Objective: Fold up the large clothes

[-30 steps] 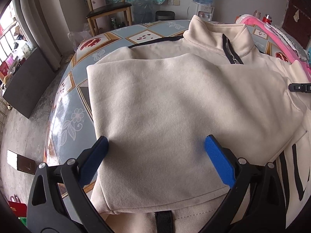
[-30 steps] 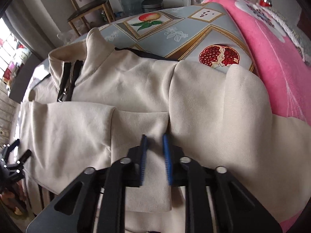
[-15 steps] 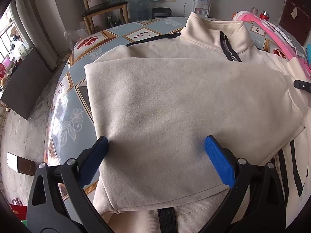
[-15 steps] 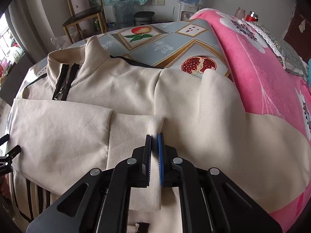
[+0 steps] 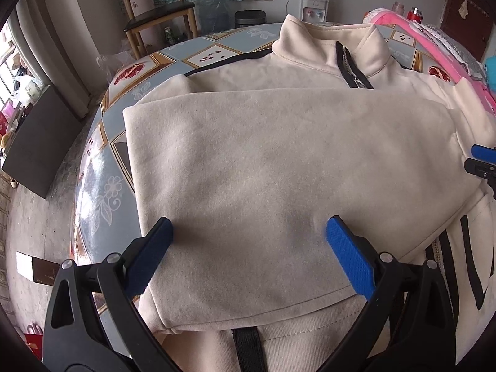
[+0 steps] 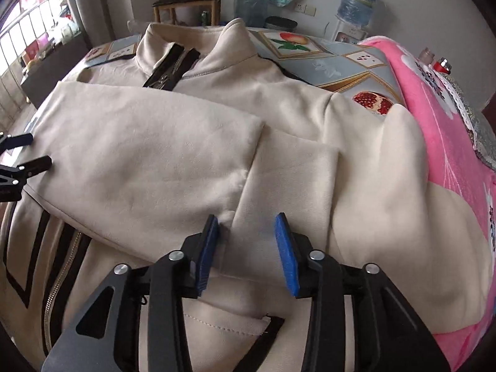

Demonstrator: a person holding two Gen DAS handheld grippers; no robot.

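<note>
A cream zip-up jacket (image 5: 279, 161) with black stripes lies on the patterned table, collar at the far side; it also shows in the right wrist view (image 6: 148, 155). One sleeve is folded flat across the chest, its cuff (image 6: 291, 183) lying near the right side. My left gripper (image 5: 248, 235) is open and empty, hovering over the folded sleeve near the jacket's left edge. My right gripper (image 6: 246, 232) is open just above the cuff, holding nothing. Its blue tip shows at the right edge of the left wrist view (image 5: 483, 155).
A pink flowered blanket (image 6: 440, 142) covers the table's right side, under the jacket's other sleeve (image 6: 403, 210). The tiled-print table (image 5: 102, 167) drops off at the left edge. A wooden chair (image 5: 161, 21), a bin and a water dispenser stand beyond the far side.
My right gripper, nearly shut over the cuff before, has opened and let the cuff lie flat. The left gripper has stayed open and drawn back slightly.
</note>
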